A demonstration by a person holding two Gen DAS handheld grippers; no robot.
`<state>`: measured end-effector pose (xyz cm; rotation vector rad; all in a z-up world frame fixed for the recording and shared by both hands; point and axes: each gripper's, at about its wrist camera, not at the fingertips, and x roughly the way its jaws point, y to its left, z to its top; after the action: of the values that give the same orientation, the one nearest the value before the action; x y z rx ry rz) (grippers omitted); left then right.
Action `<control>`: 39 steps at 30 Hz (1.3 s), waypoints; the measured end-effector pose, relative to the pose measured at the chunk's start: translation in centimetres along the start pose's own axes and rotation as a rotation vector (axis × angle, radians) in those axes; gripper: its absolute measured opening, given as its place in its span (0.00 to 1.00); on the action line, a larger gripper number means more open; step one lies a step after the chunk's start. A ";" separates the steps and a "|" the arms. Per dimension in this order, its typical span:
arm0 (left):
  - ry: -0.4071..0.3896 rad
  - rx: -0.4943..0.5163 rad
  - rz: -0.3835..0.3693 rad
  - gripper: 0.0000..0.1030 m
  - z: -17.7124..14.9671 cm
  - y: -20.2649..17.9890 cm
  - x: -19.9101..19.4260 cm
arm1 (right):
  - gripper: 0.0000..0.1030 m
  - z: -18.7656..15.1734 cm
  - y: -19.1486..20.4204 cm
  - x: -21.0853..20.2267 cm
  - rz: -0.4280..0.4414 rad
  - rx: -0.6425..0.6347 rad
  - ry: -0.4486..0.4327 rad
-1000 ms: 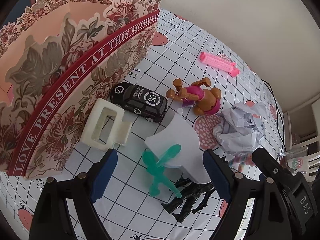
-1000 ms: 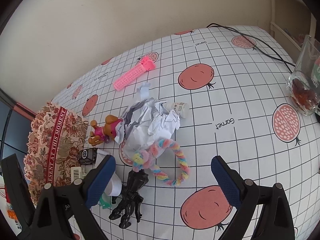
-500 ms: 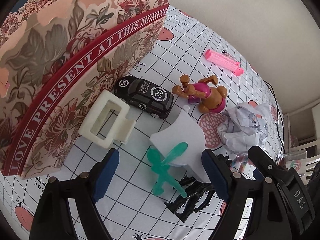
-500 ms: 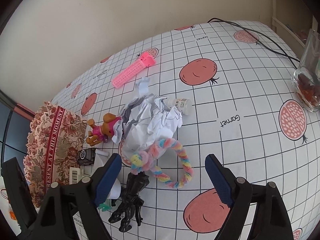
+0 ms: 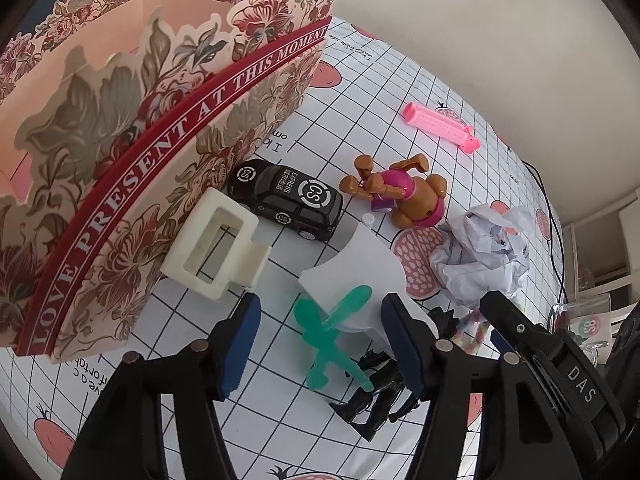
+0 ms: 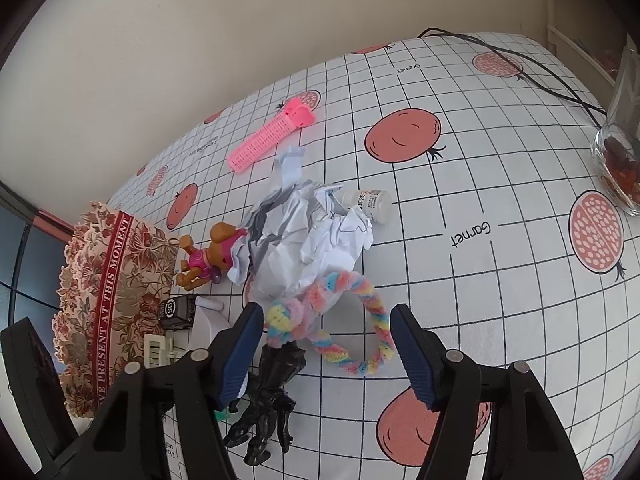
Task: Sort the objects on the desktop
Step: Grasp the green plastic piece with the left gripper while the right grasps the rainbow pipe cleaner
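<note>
- Now the green toy figure (image 5: 328, 336) lies just in front of the floral box (image 5: 132, 152), between the spread, empty jaws of the left gripper (image 5: 320, 344).
- Beside the box: black toy car (image 5: 286, 198), cream clip (image 5: 214, 248).
- Further from the box, the right gripper (image 6: 326, 346), also agape, hovers over the rainbow chenille loop (image 6: 344, 320).

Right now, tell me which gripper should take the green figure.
Left. The left gripper is open with the green figure between its fingers; the right gripper is open over the rainbow chenille loop.
</note>
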<state>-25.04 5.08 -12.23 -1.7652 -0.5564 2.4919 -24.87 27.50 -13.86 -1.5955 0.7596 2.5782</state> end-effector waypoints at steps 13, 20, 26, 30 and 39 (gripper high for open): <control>0.001 0.021 -0.017 0.45 -0.3 -0.2 -0.4 | 0.45 0.0 -1.2 0.3 0.046 0.042 0.018; -0.006 0.057 -0.008 0.37 -0.3 -0.9 -0.5 | 0.37 0.0 -1.2 -0.1 0.049 0.040 0.012; -0.004 0.061 0.000 0.29 -0.2 -0.7 -0.8 | 0.29 0.1 -1.4 -0.4 0.048 0.037 0.009; 0.000 0.061 0.001 0.25 -0.3 -0.6 -0.8 | 0.24 0.1 -1.4 -0.6 0.049 0.029 0.005; 0.010 0.072 0.004 0.10 -0.6 -0.8 -0.7 | 0.16 0.2 -1.0 -1.2 0.038 0.012 -0.007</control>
<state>-24.38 5.86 -11.47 -1.7548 -0.4568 2.4709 -24.16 28.77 -13.19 -1.5837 0.8113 2.5986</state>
